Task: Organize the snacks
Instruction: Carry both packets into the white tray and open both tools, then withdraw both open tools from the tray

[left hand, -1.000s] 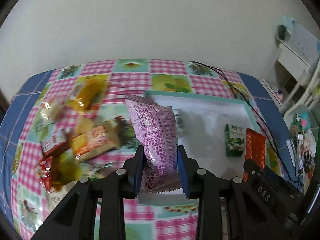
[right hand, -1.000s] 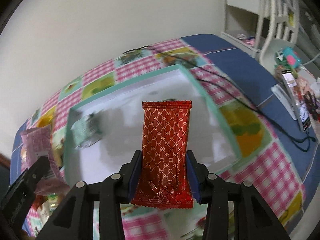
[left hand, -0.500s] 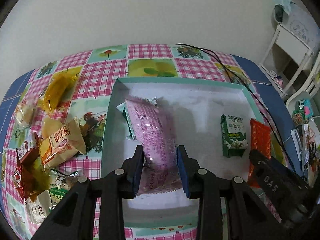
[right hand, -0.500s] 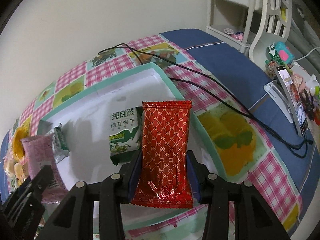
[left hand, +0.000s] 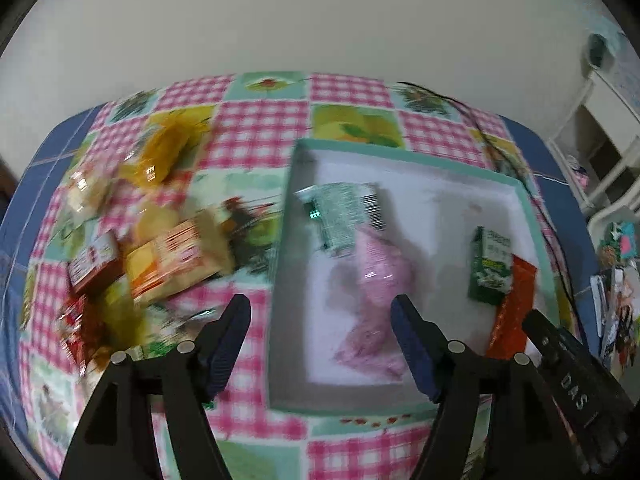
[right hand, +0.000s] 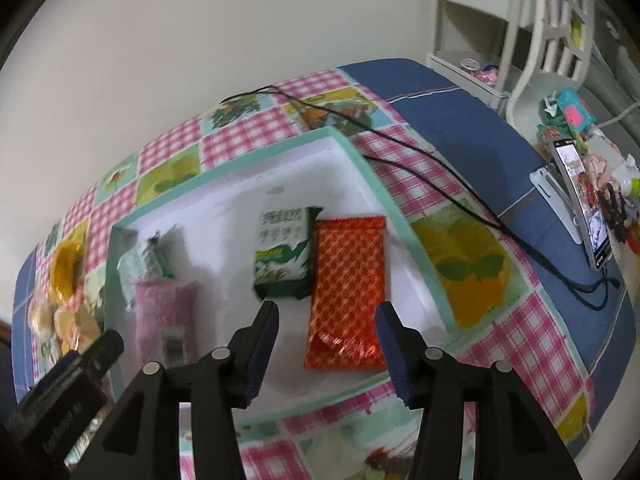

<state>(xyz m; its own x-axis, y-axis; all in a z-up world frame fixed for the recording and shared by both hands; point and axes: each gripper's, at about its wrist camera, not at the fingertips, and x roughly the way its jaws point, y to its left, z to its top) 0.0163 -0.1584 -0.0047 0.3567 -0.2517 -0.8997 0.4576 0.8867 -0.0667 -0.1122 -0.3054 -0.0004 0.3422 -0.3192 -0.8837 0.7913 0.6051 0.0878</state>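
A white tray with a teal rim (left hand: 280,264) (right hand: 404,220) sits on the checked tablecloth. In it lie a pink snack packet (left hand: 378,280) (right hand: 164,316), a pale green packet (left hand: 340,212) (right hand: 144,260), a green biscuit box (left hand: 490,268) (right hand: 284,252) and a red packet (left hand: 514,308) (right hand: 348,292). My left gripper (left hand: 320,314) hovers over the tray's left rim, its jaws opening, the pink packet lying free below. My right gripper (right hand: 326,320) hangs above the red packet, jaws opening, pads off it.
A heap of loose snacks (left hand: 160,248) lies on the cloth left of the tray. A black cable (right hand: 440,168) runs past the tray's far right side. A phone on a stand (right hand: 580,200) and clutter sit at the right; white shelves (right hand: 500,20) stand beyond.
Both grippers let go: the pink packet dropped from the left one and the red packet from the right one, and both now lie in the tray. Both sets of jaws spread apart.
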